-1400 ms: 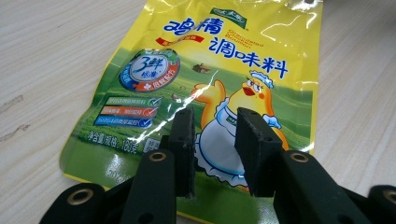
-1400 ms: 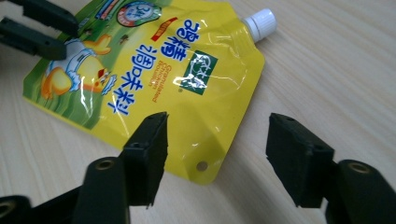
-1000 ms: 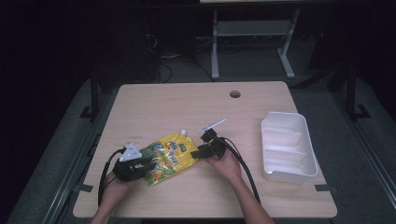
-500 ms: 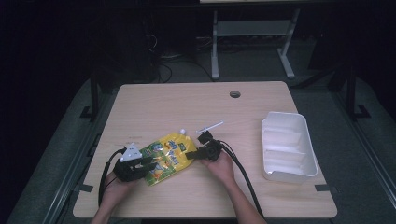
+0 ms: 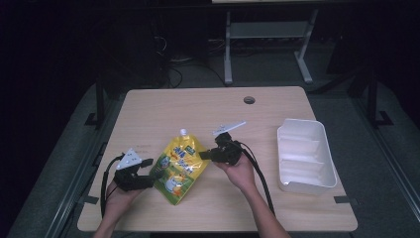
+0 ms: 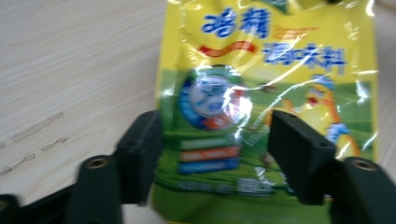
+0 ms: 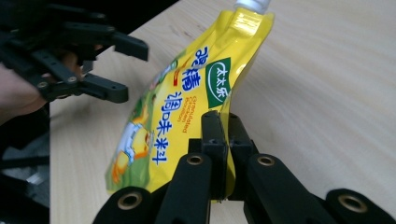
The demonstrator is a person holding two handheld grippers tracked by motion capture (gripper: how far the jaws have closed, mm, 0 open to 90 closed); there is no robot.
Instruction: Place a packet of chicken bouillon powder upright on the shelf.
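A yellow spouted pouch (image 5: pixel 181 166) with a white cap lies near the table's front left. My right gripper (image 5: pixel 210 154) is shut on its right edge; in the right gripper view the jaws (image 7: pixel 223 135) pinch that edge and hold the pouch (image 7: pixel 187 93) tilted up off the wood. My left gripper (image 5: pixel 151 174) sits at the pouch's lower left corner. It stands open in the left gripper view (image 6: pixel 215 154), one jaw on either side of the pouch's bottom end (image 6: pixel 261 93), with neither jaw pressing on it. The left gripper (image 7: pixel 116 70) also appears open in the right gripper view.
A white divided tray (image 5: pixel 304 153) stands at the right side of the wooden table (image 5: pixel 198 109). A round cable hole (image 5: pixel 249 100) is near the far edge. Black cables trail from both grippers toward the front edge.
The pouch's spout end has swung a little to the left and farther away. My left gripper has slid slightly left. The right gripper has kept its hold.
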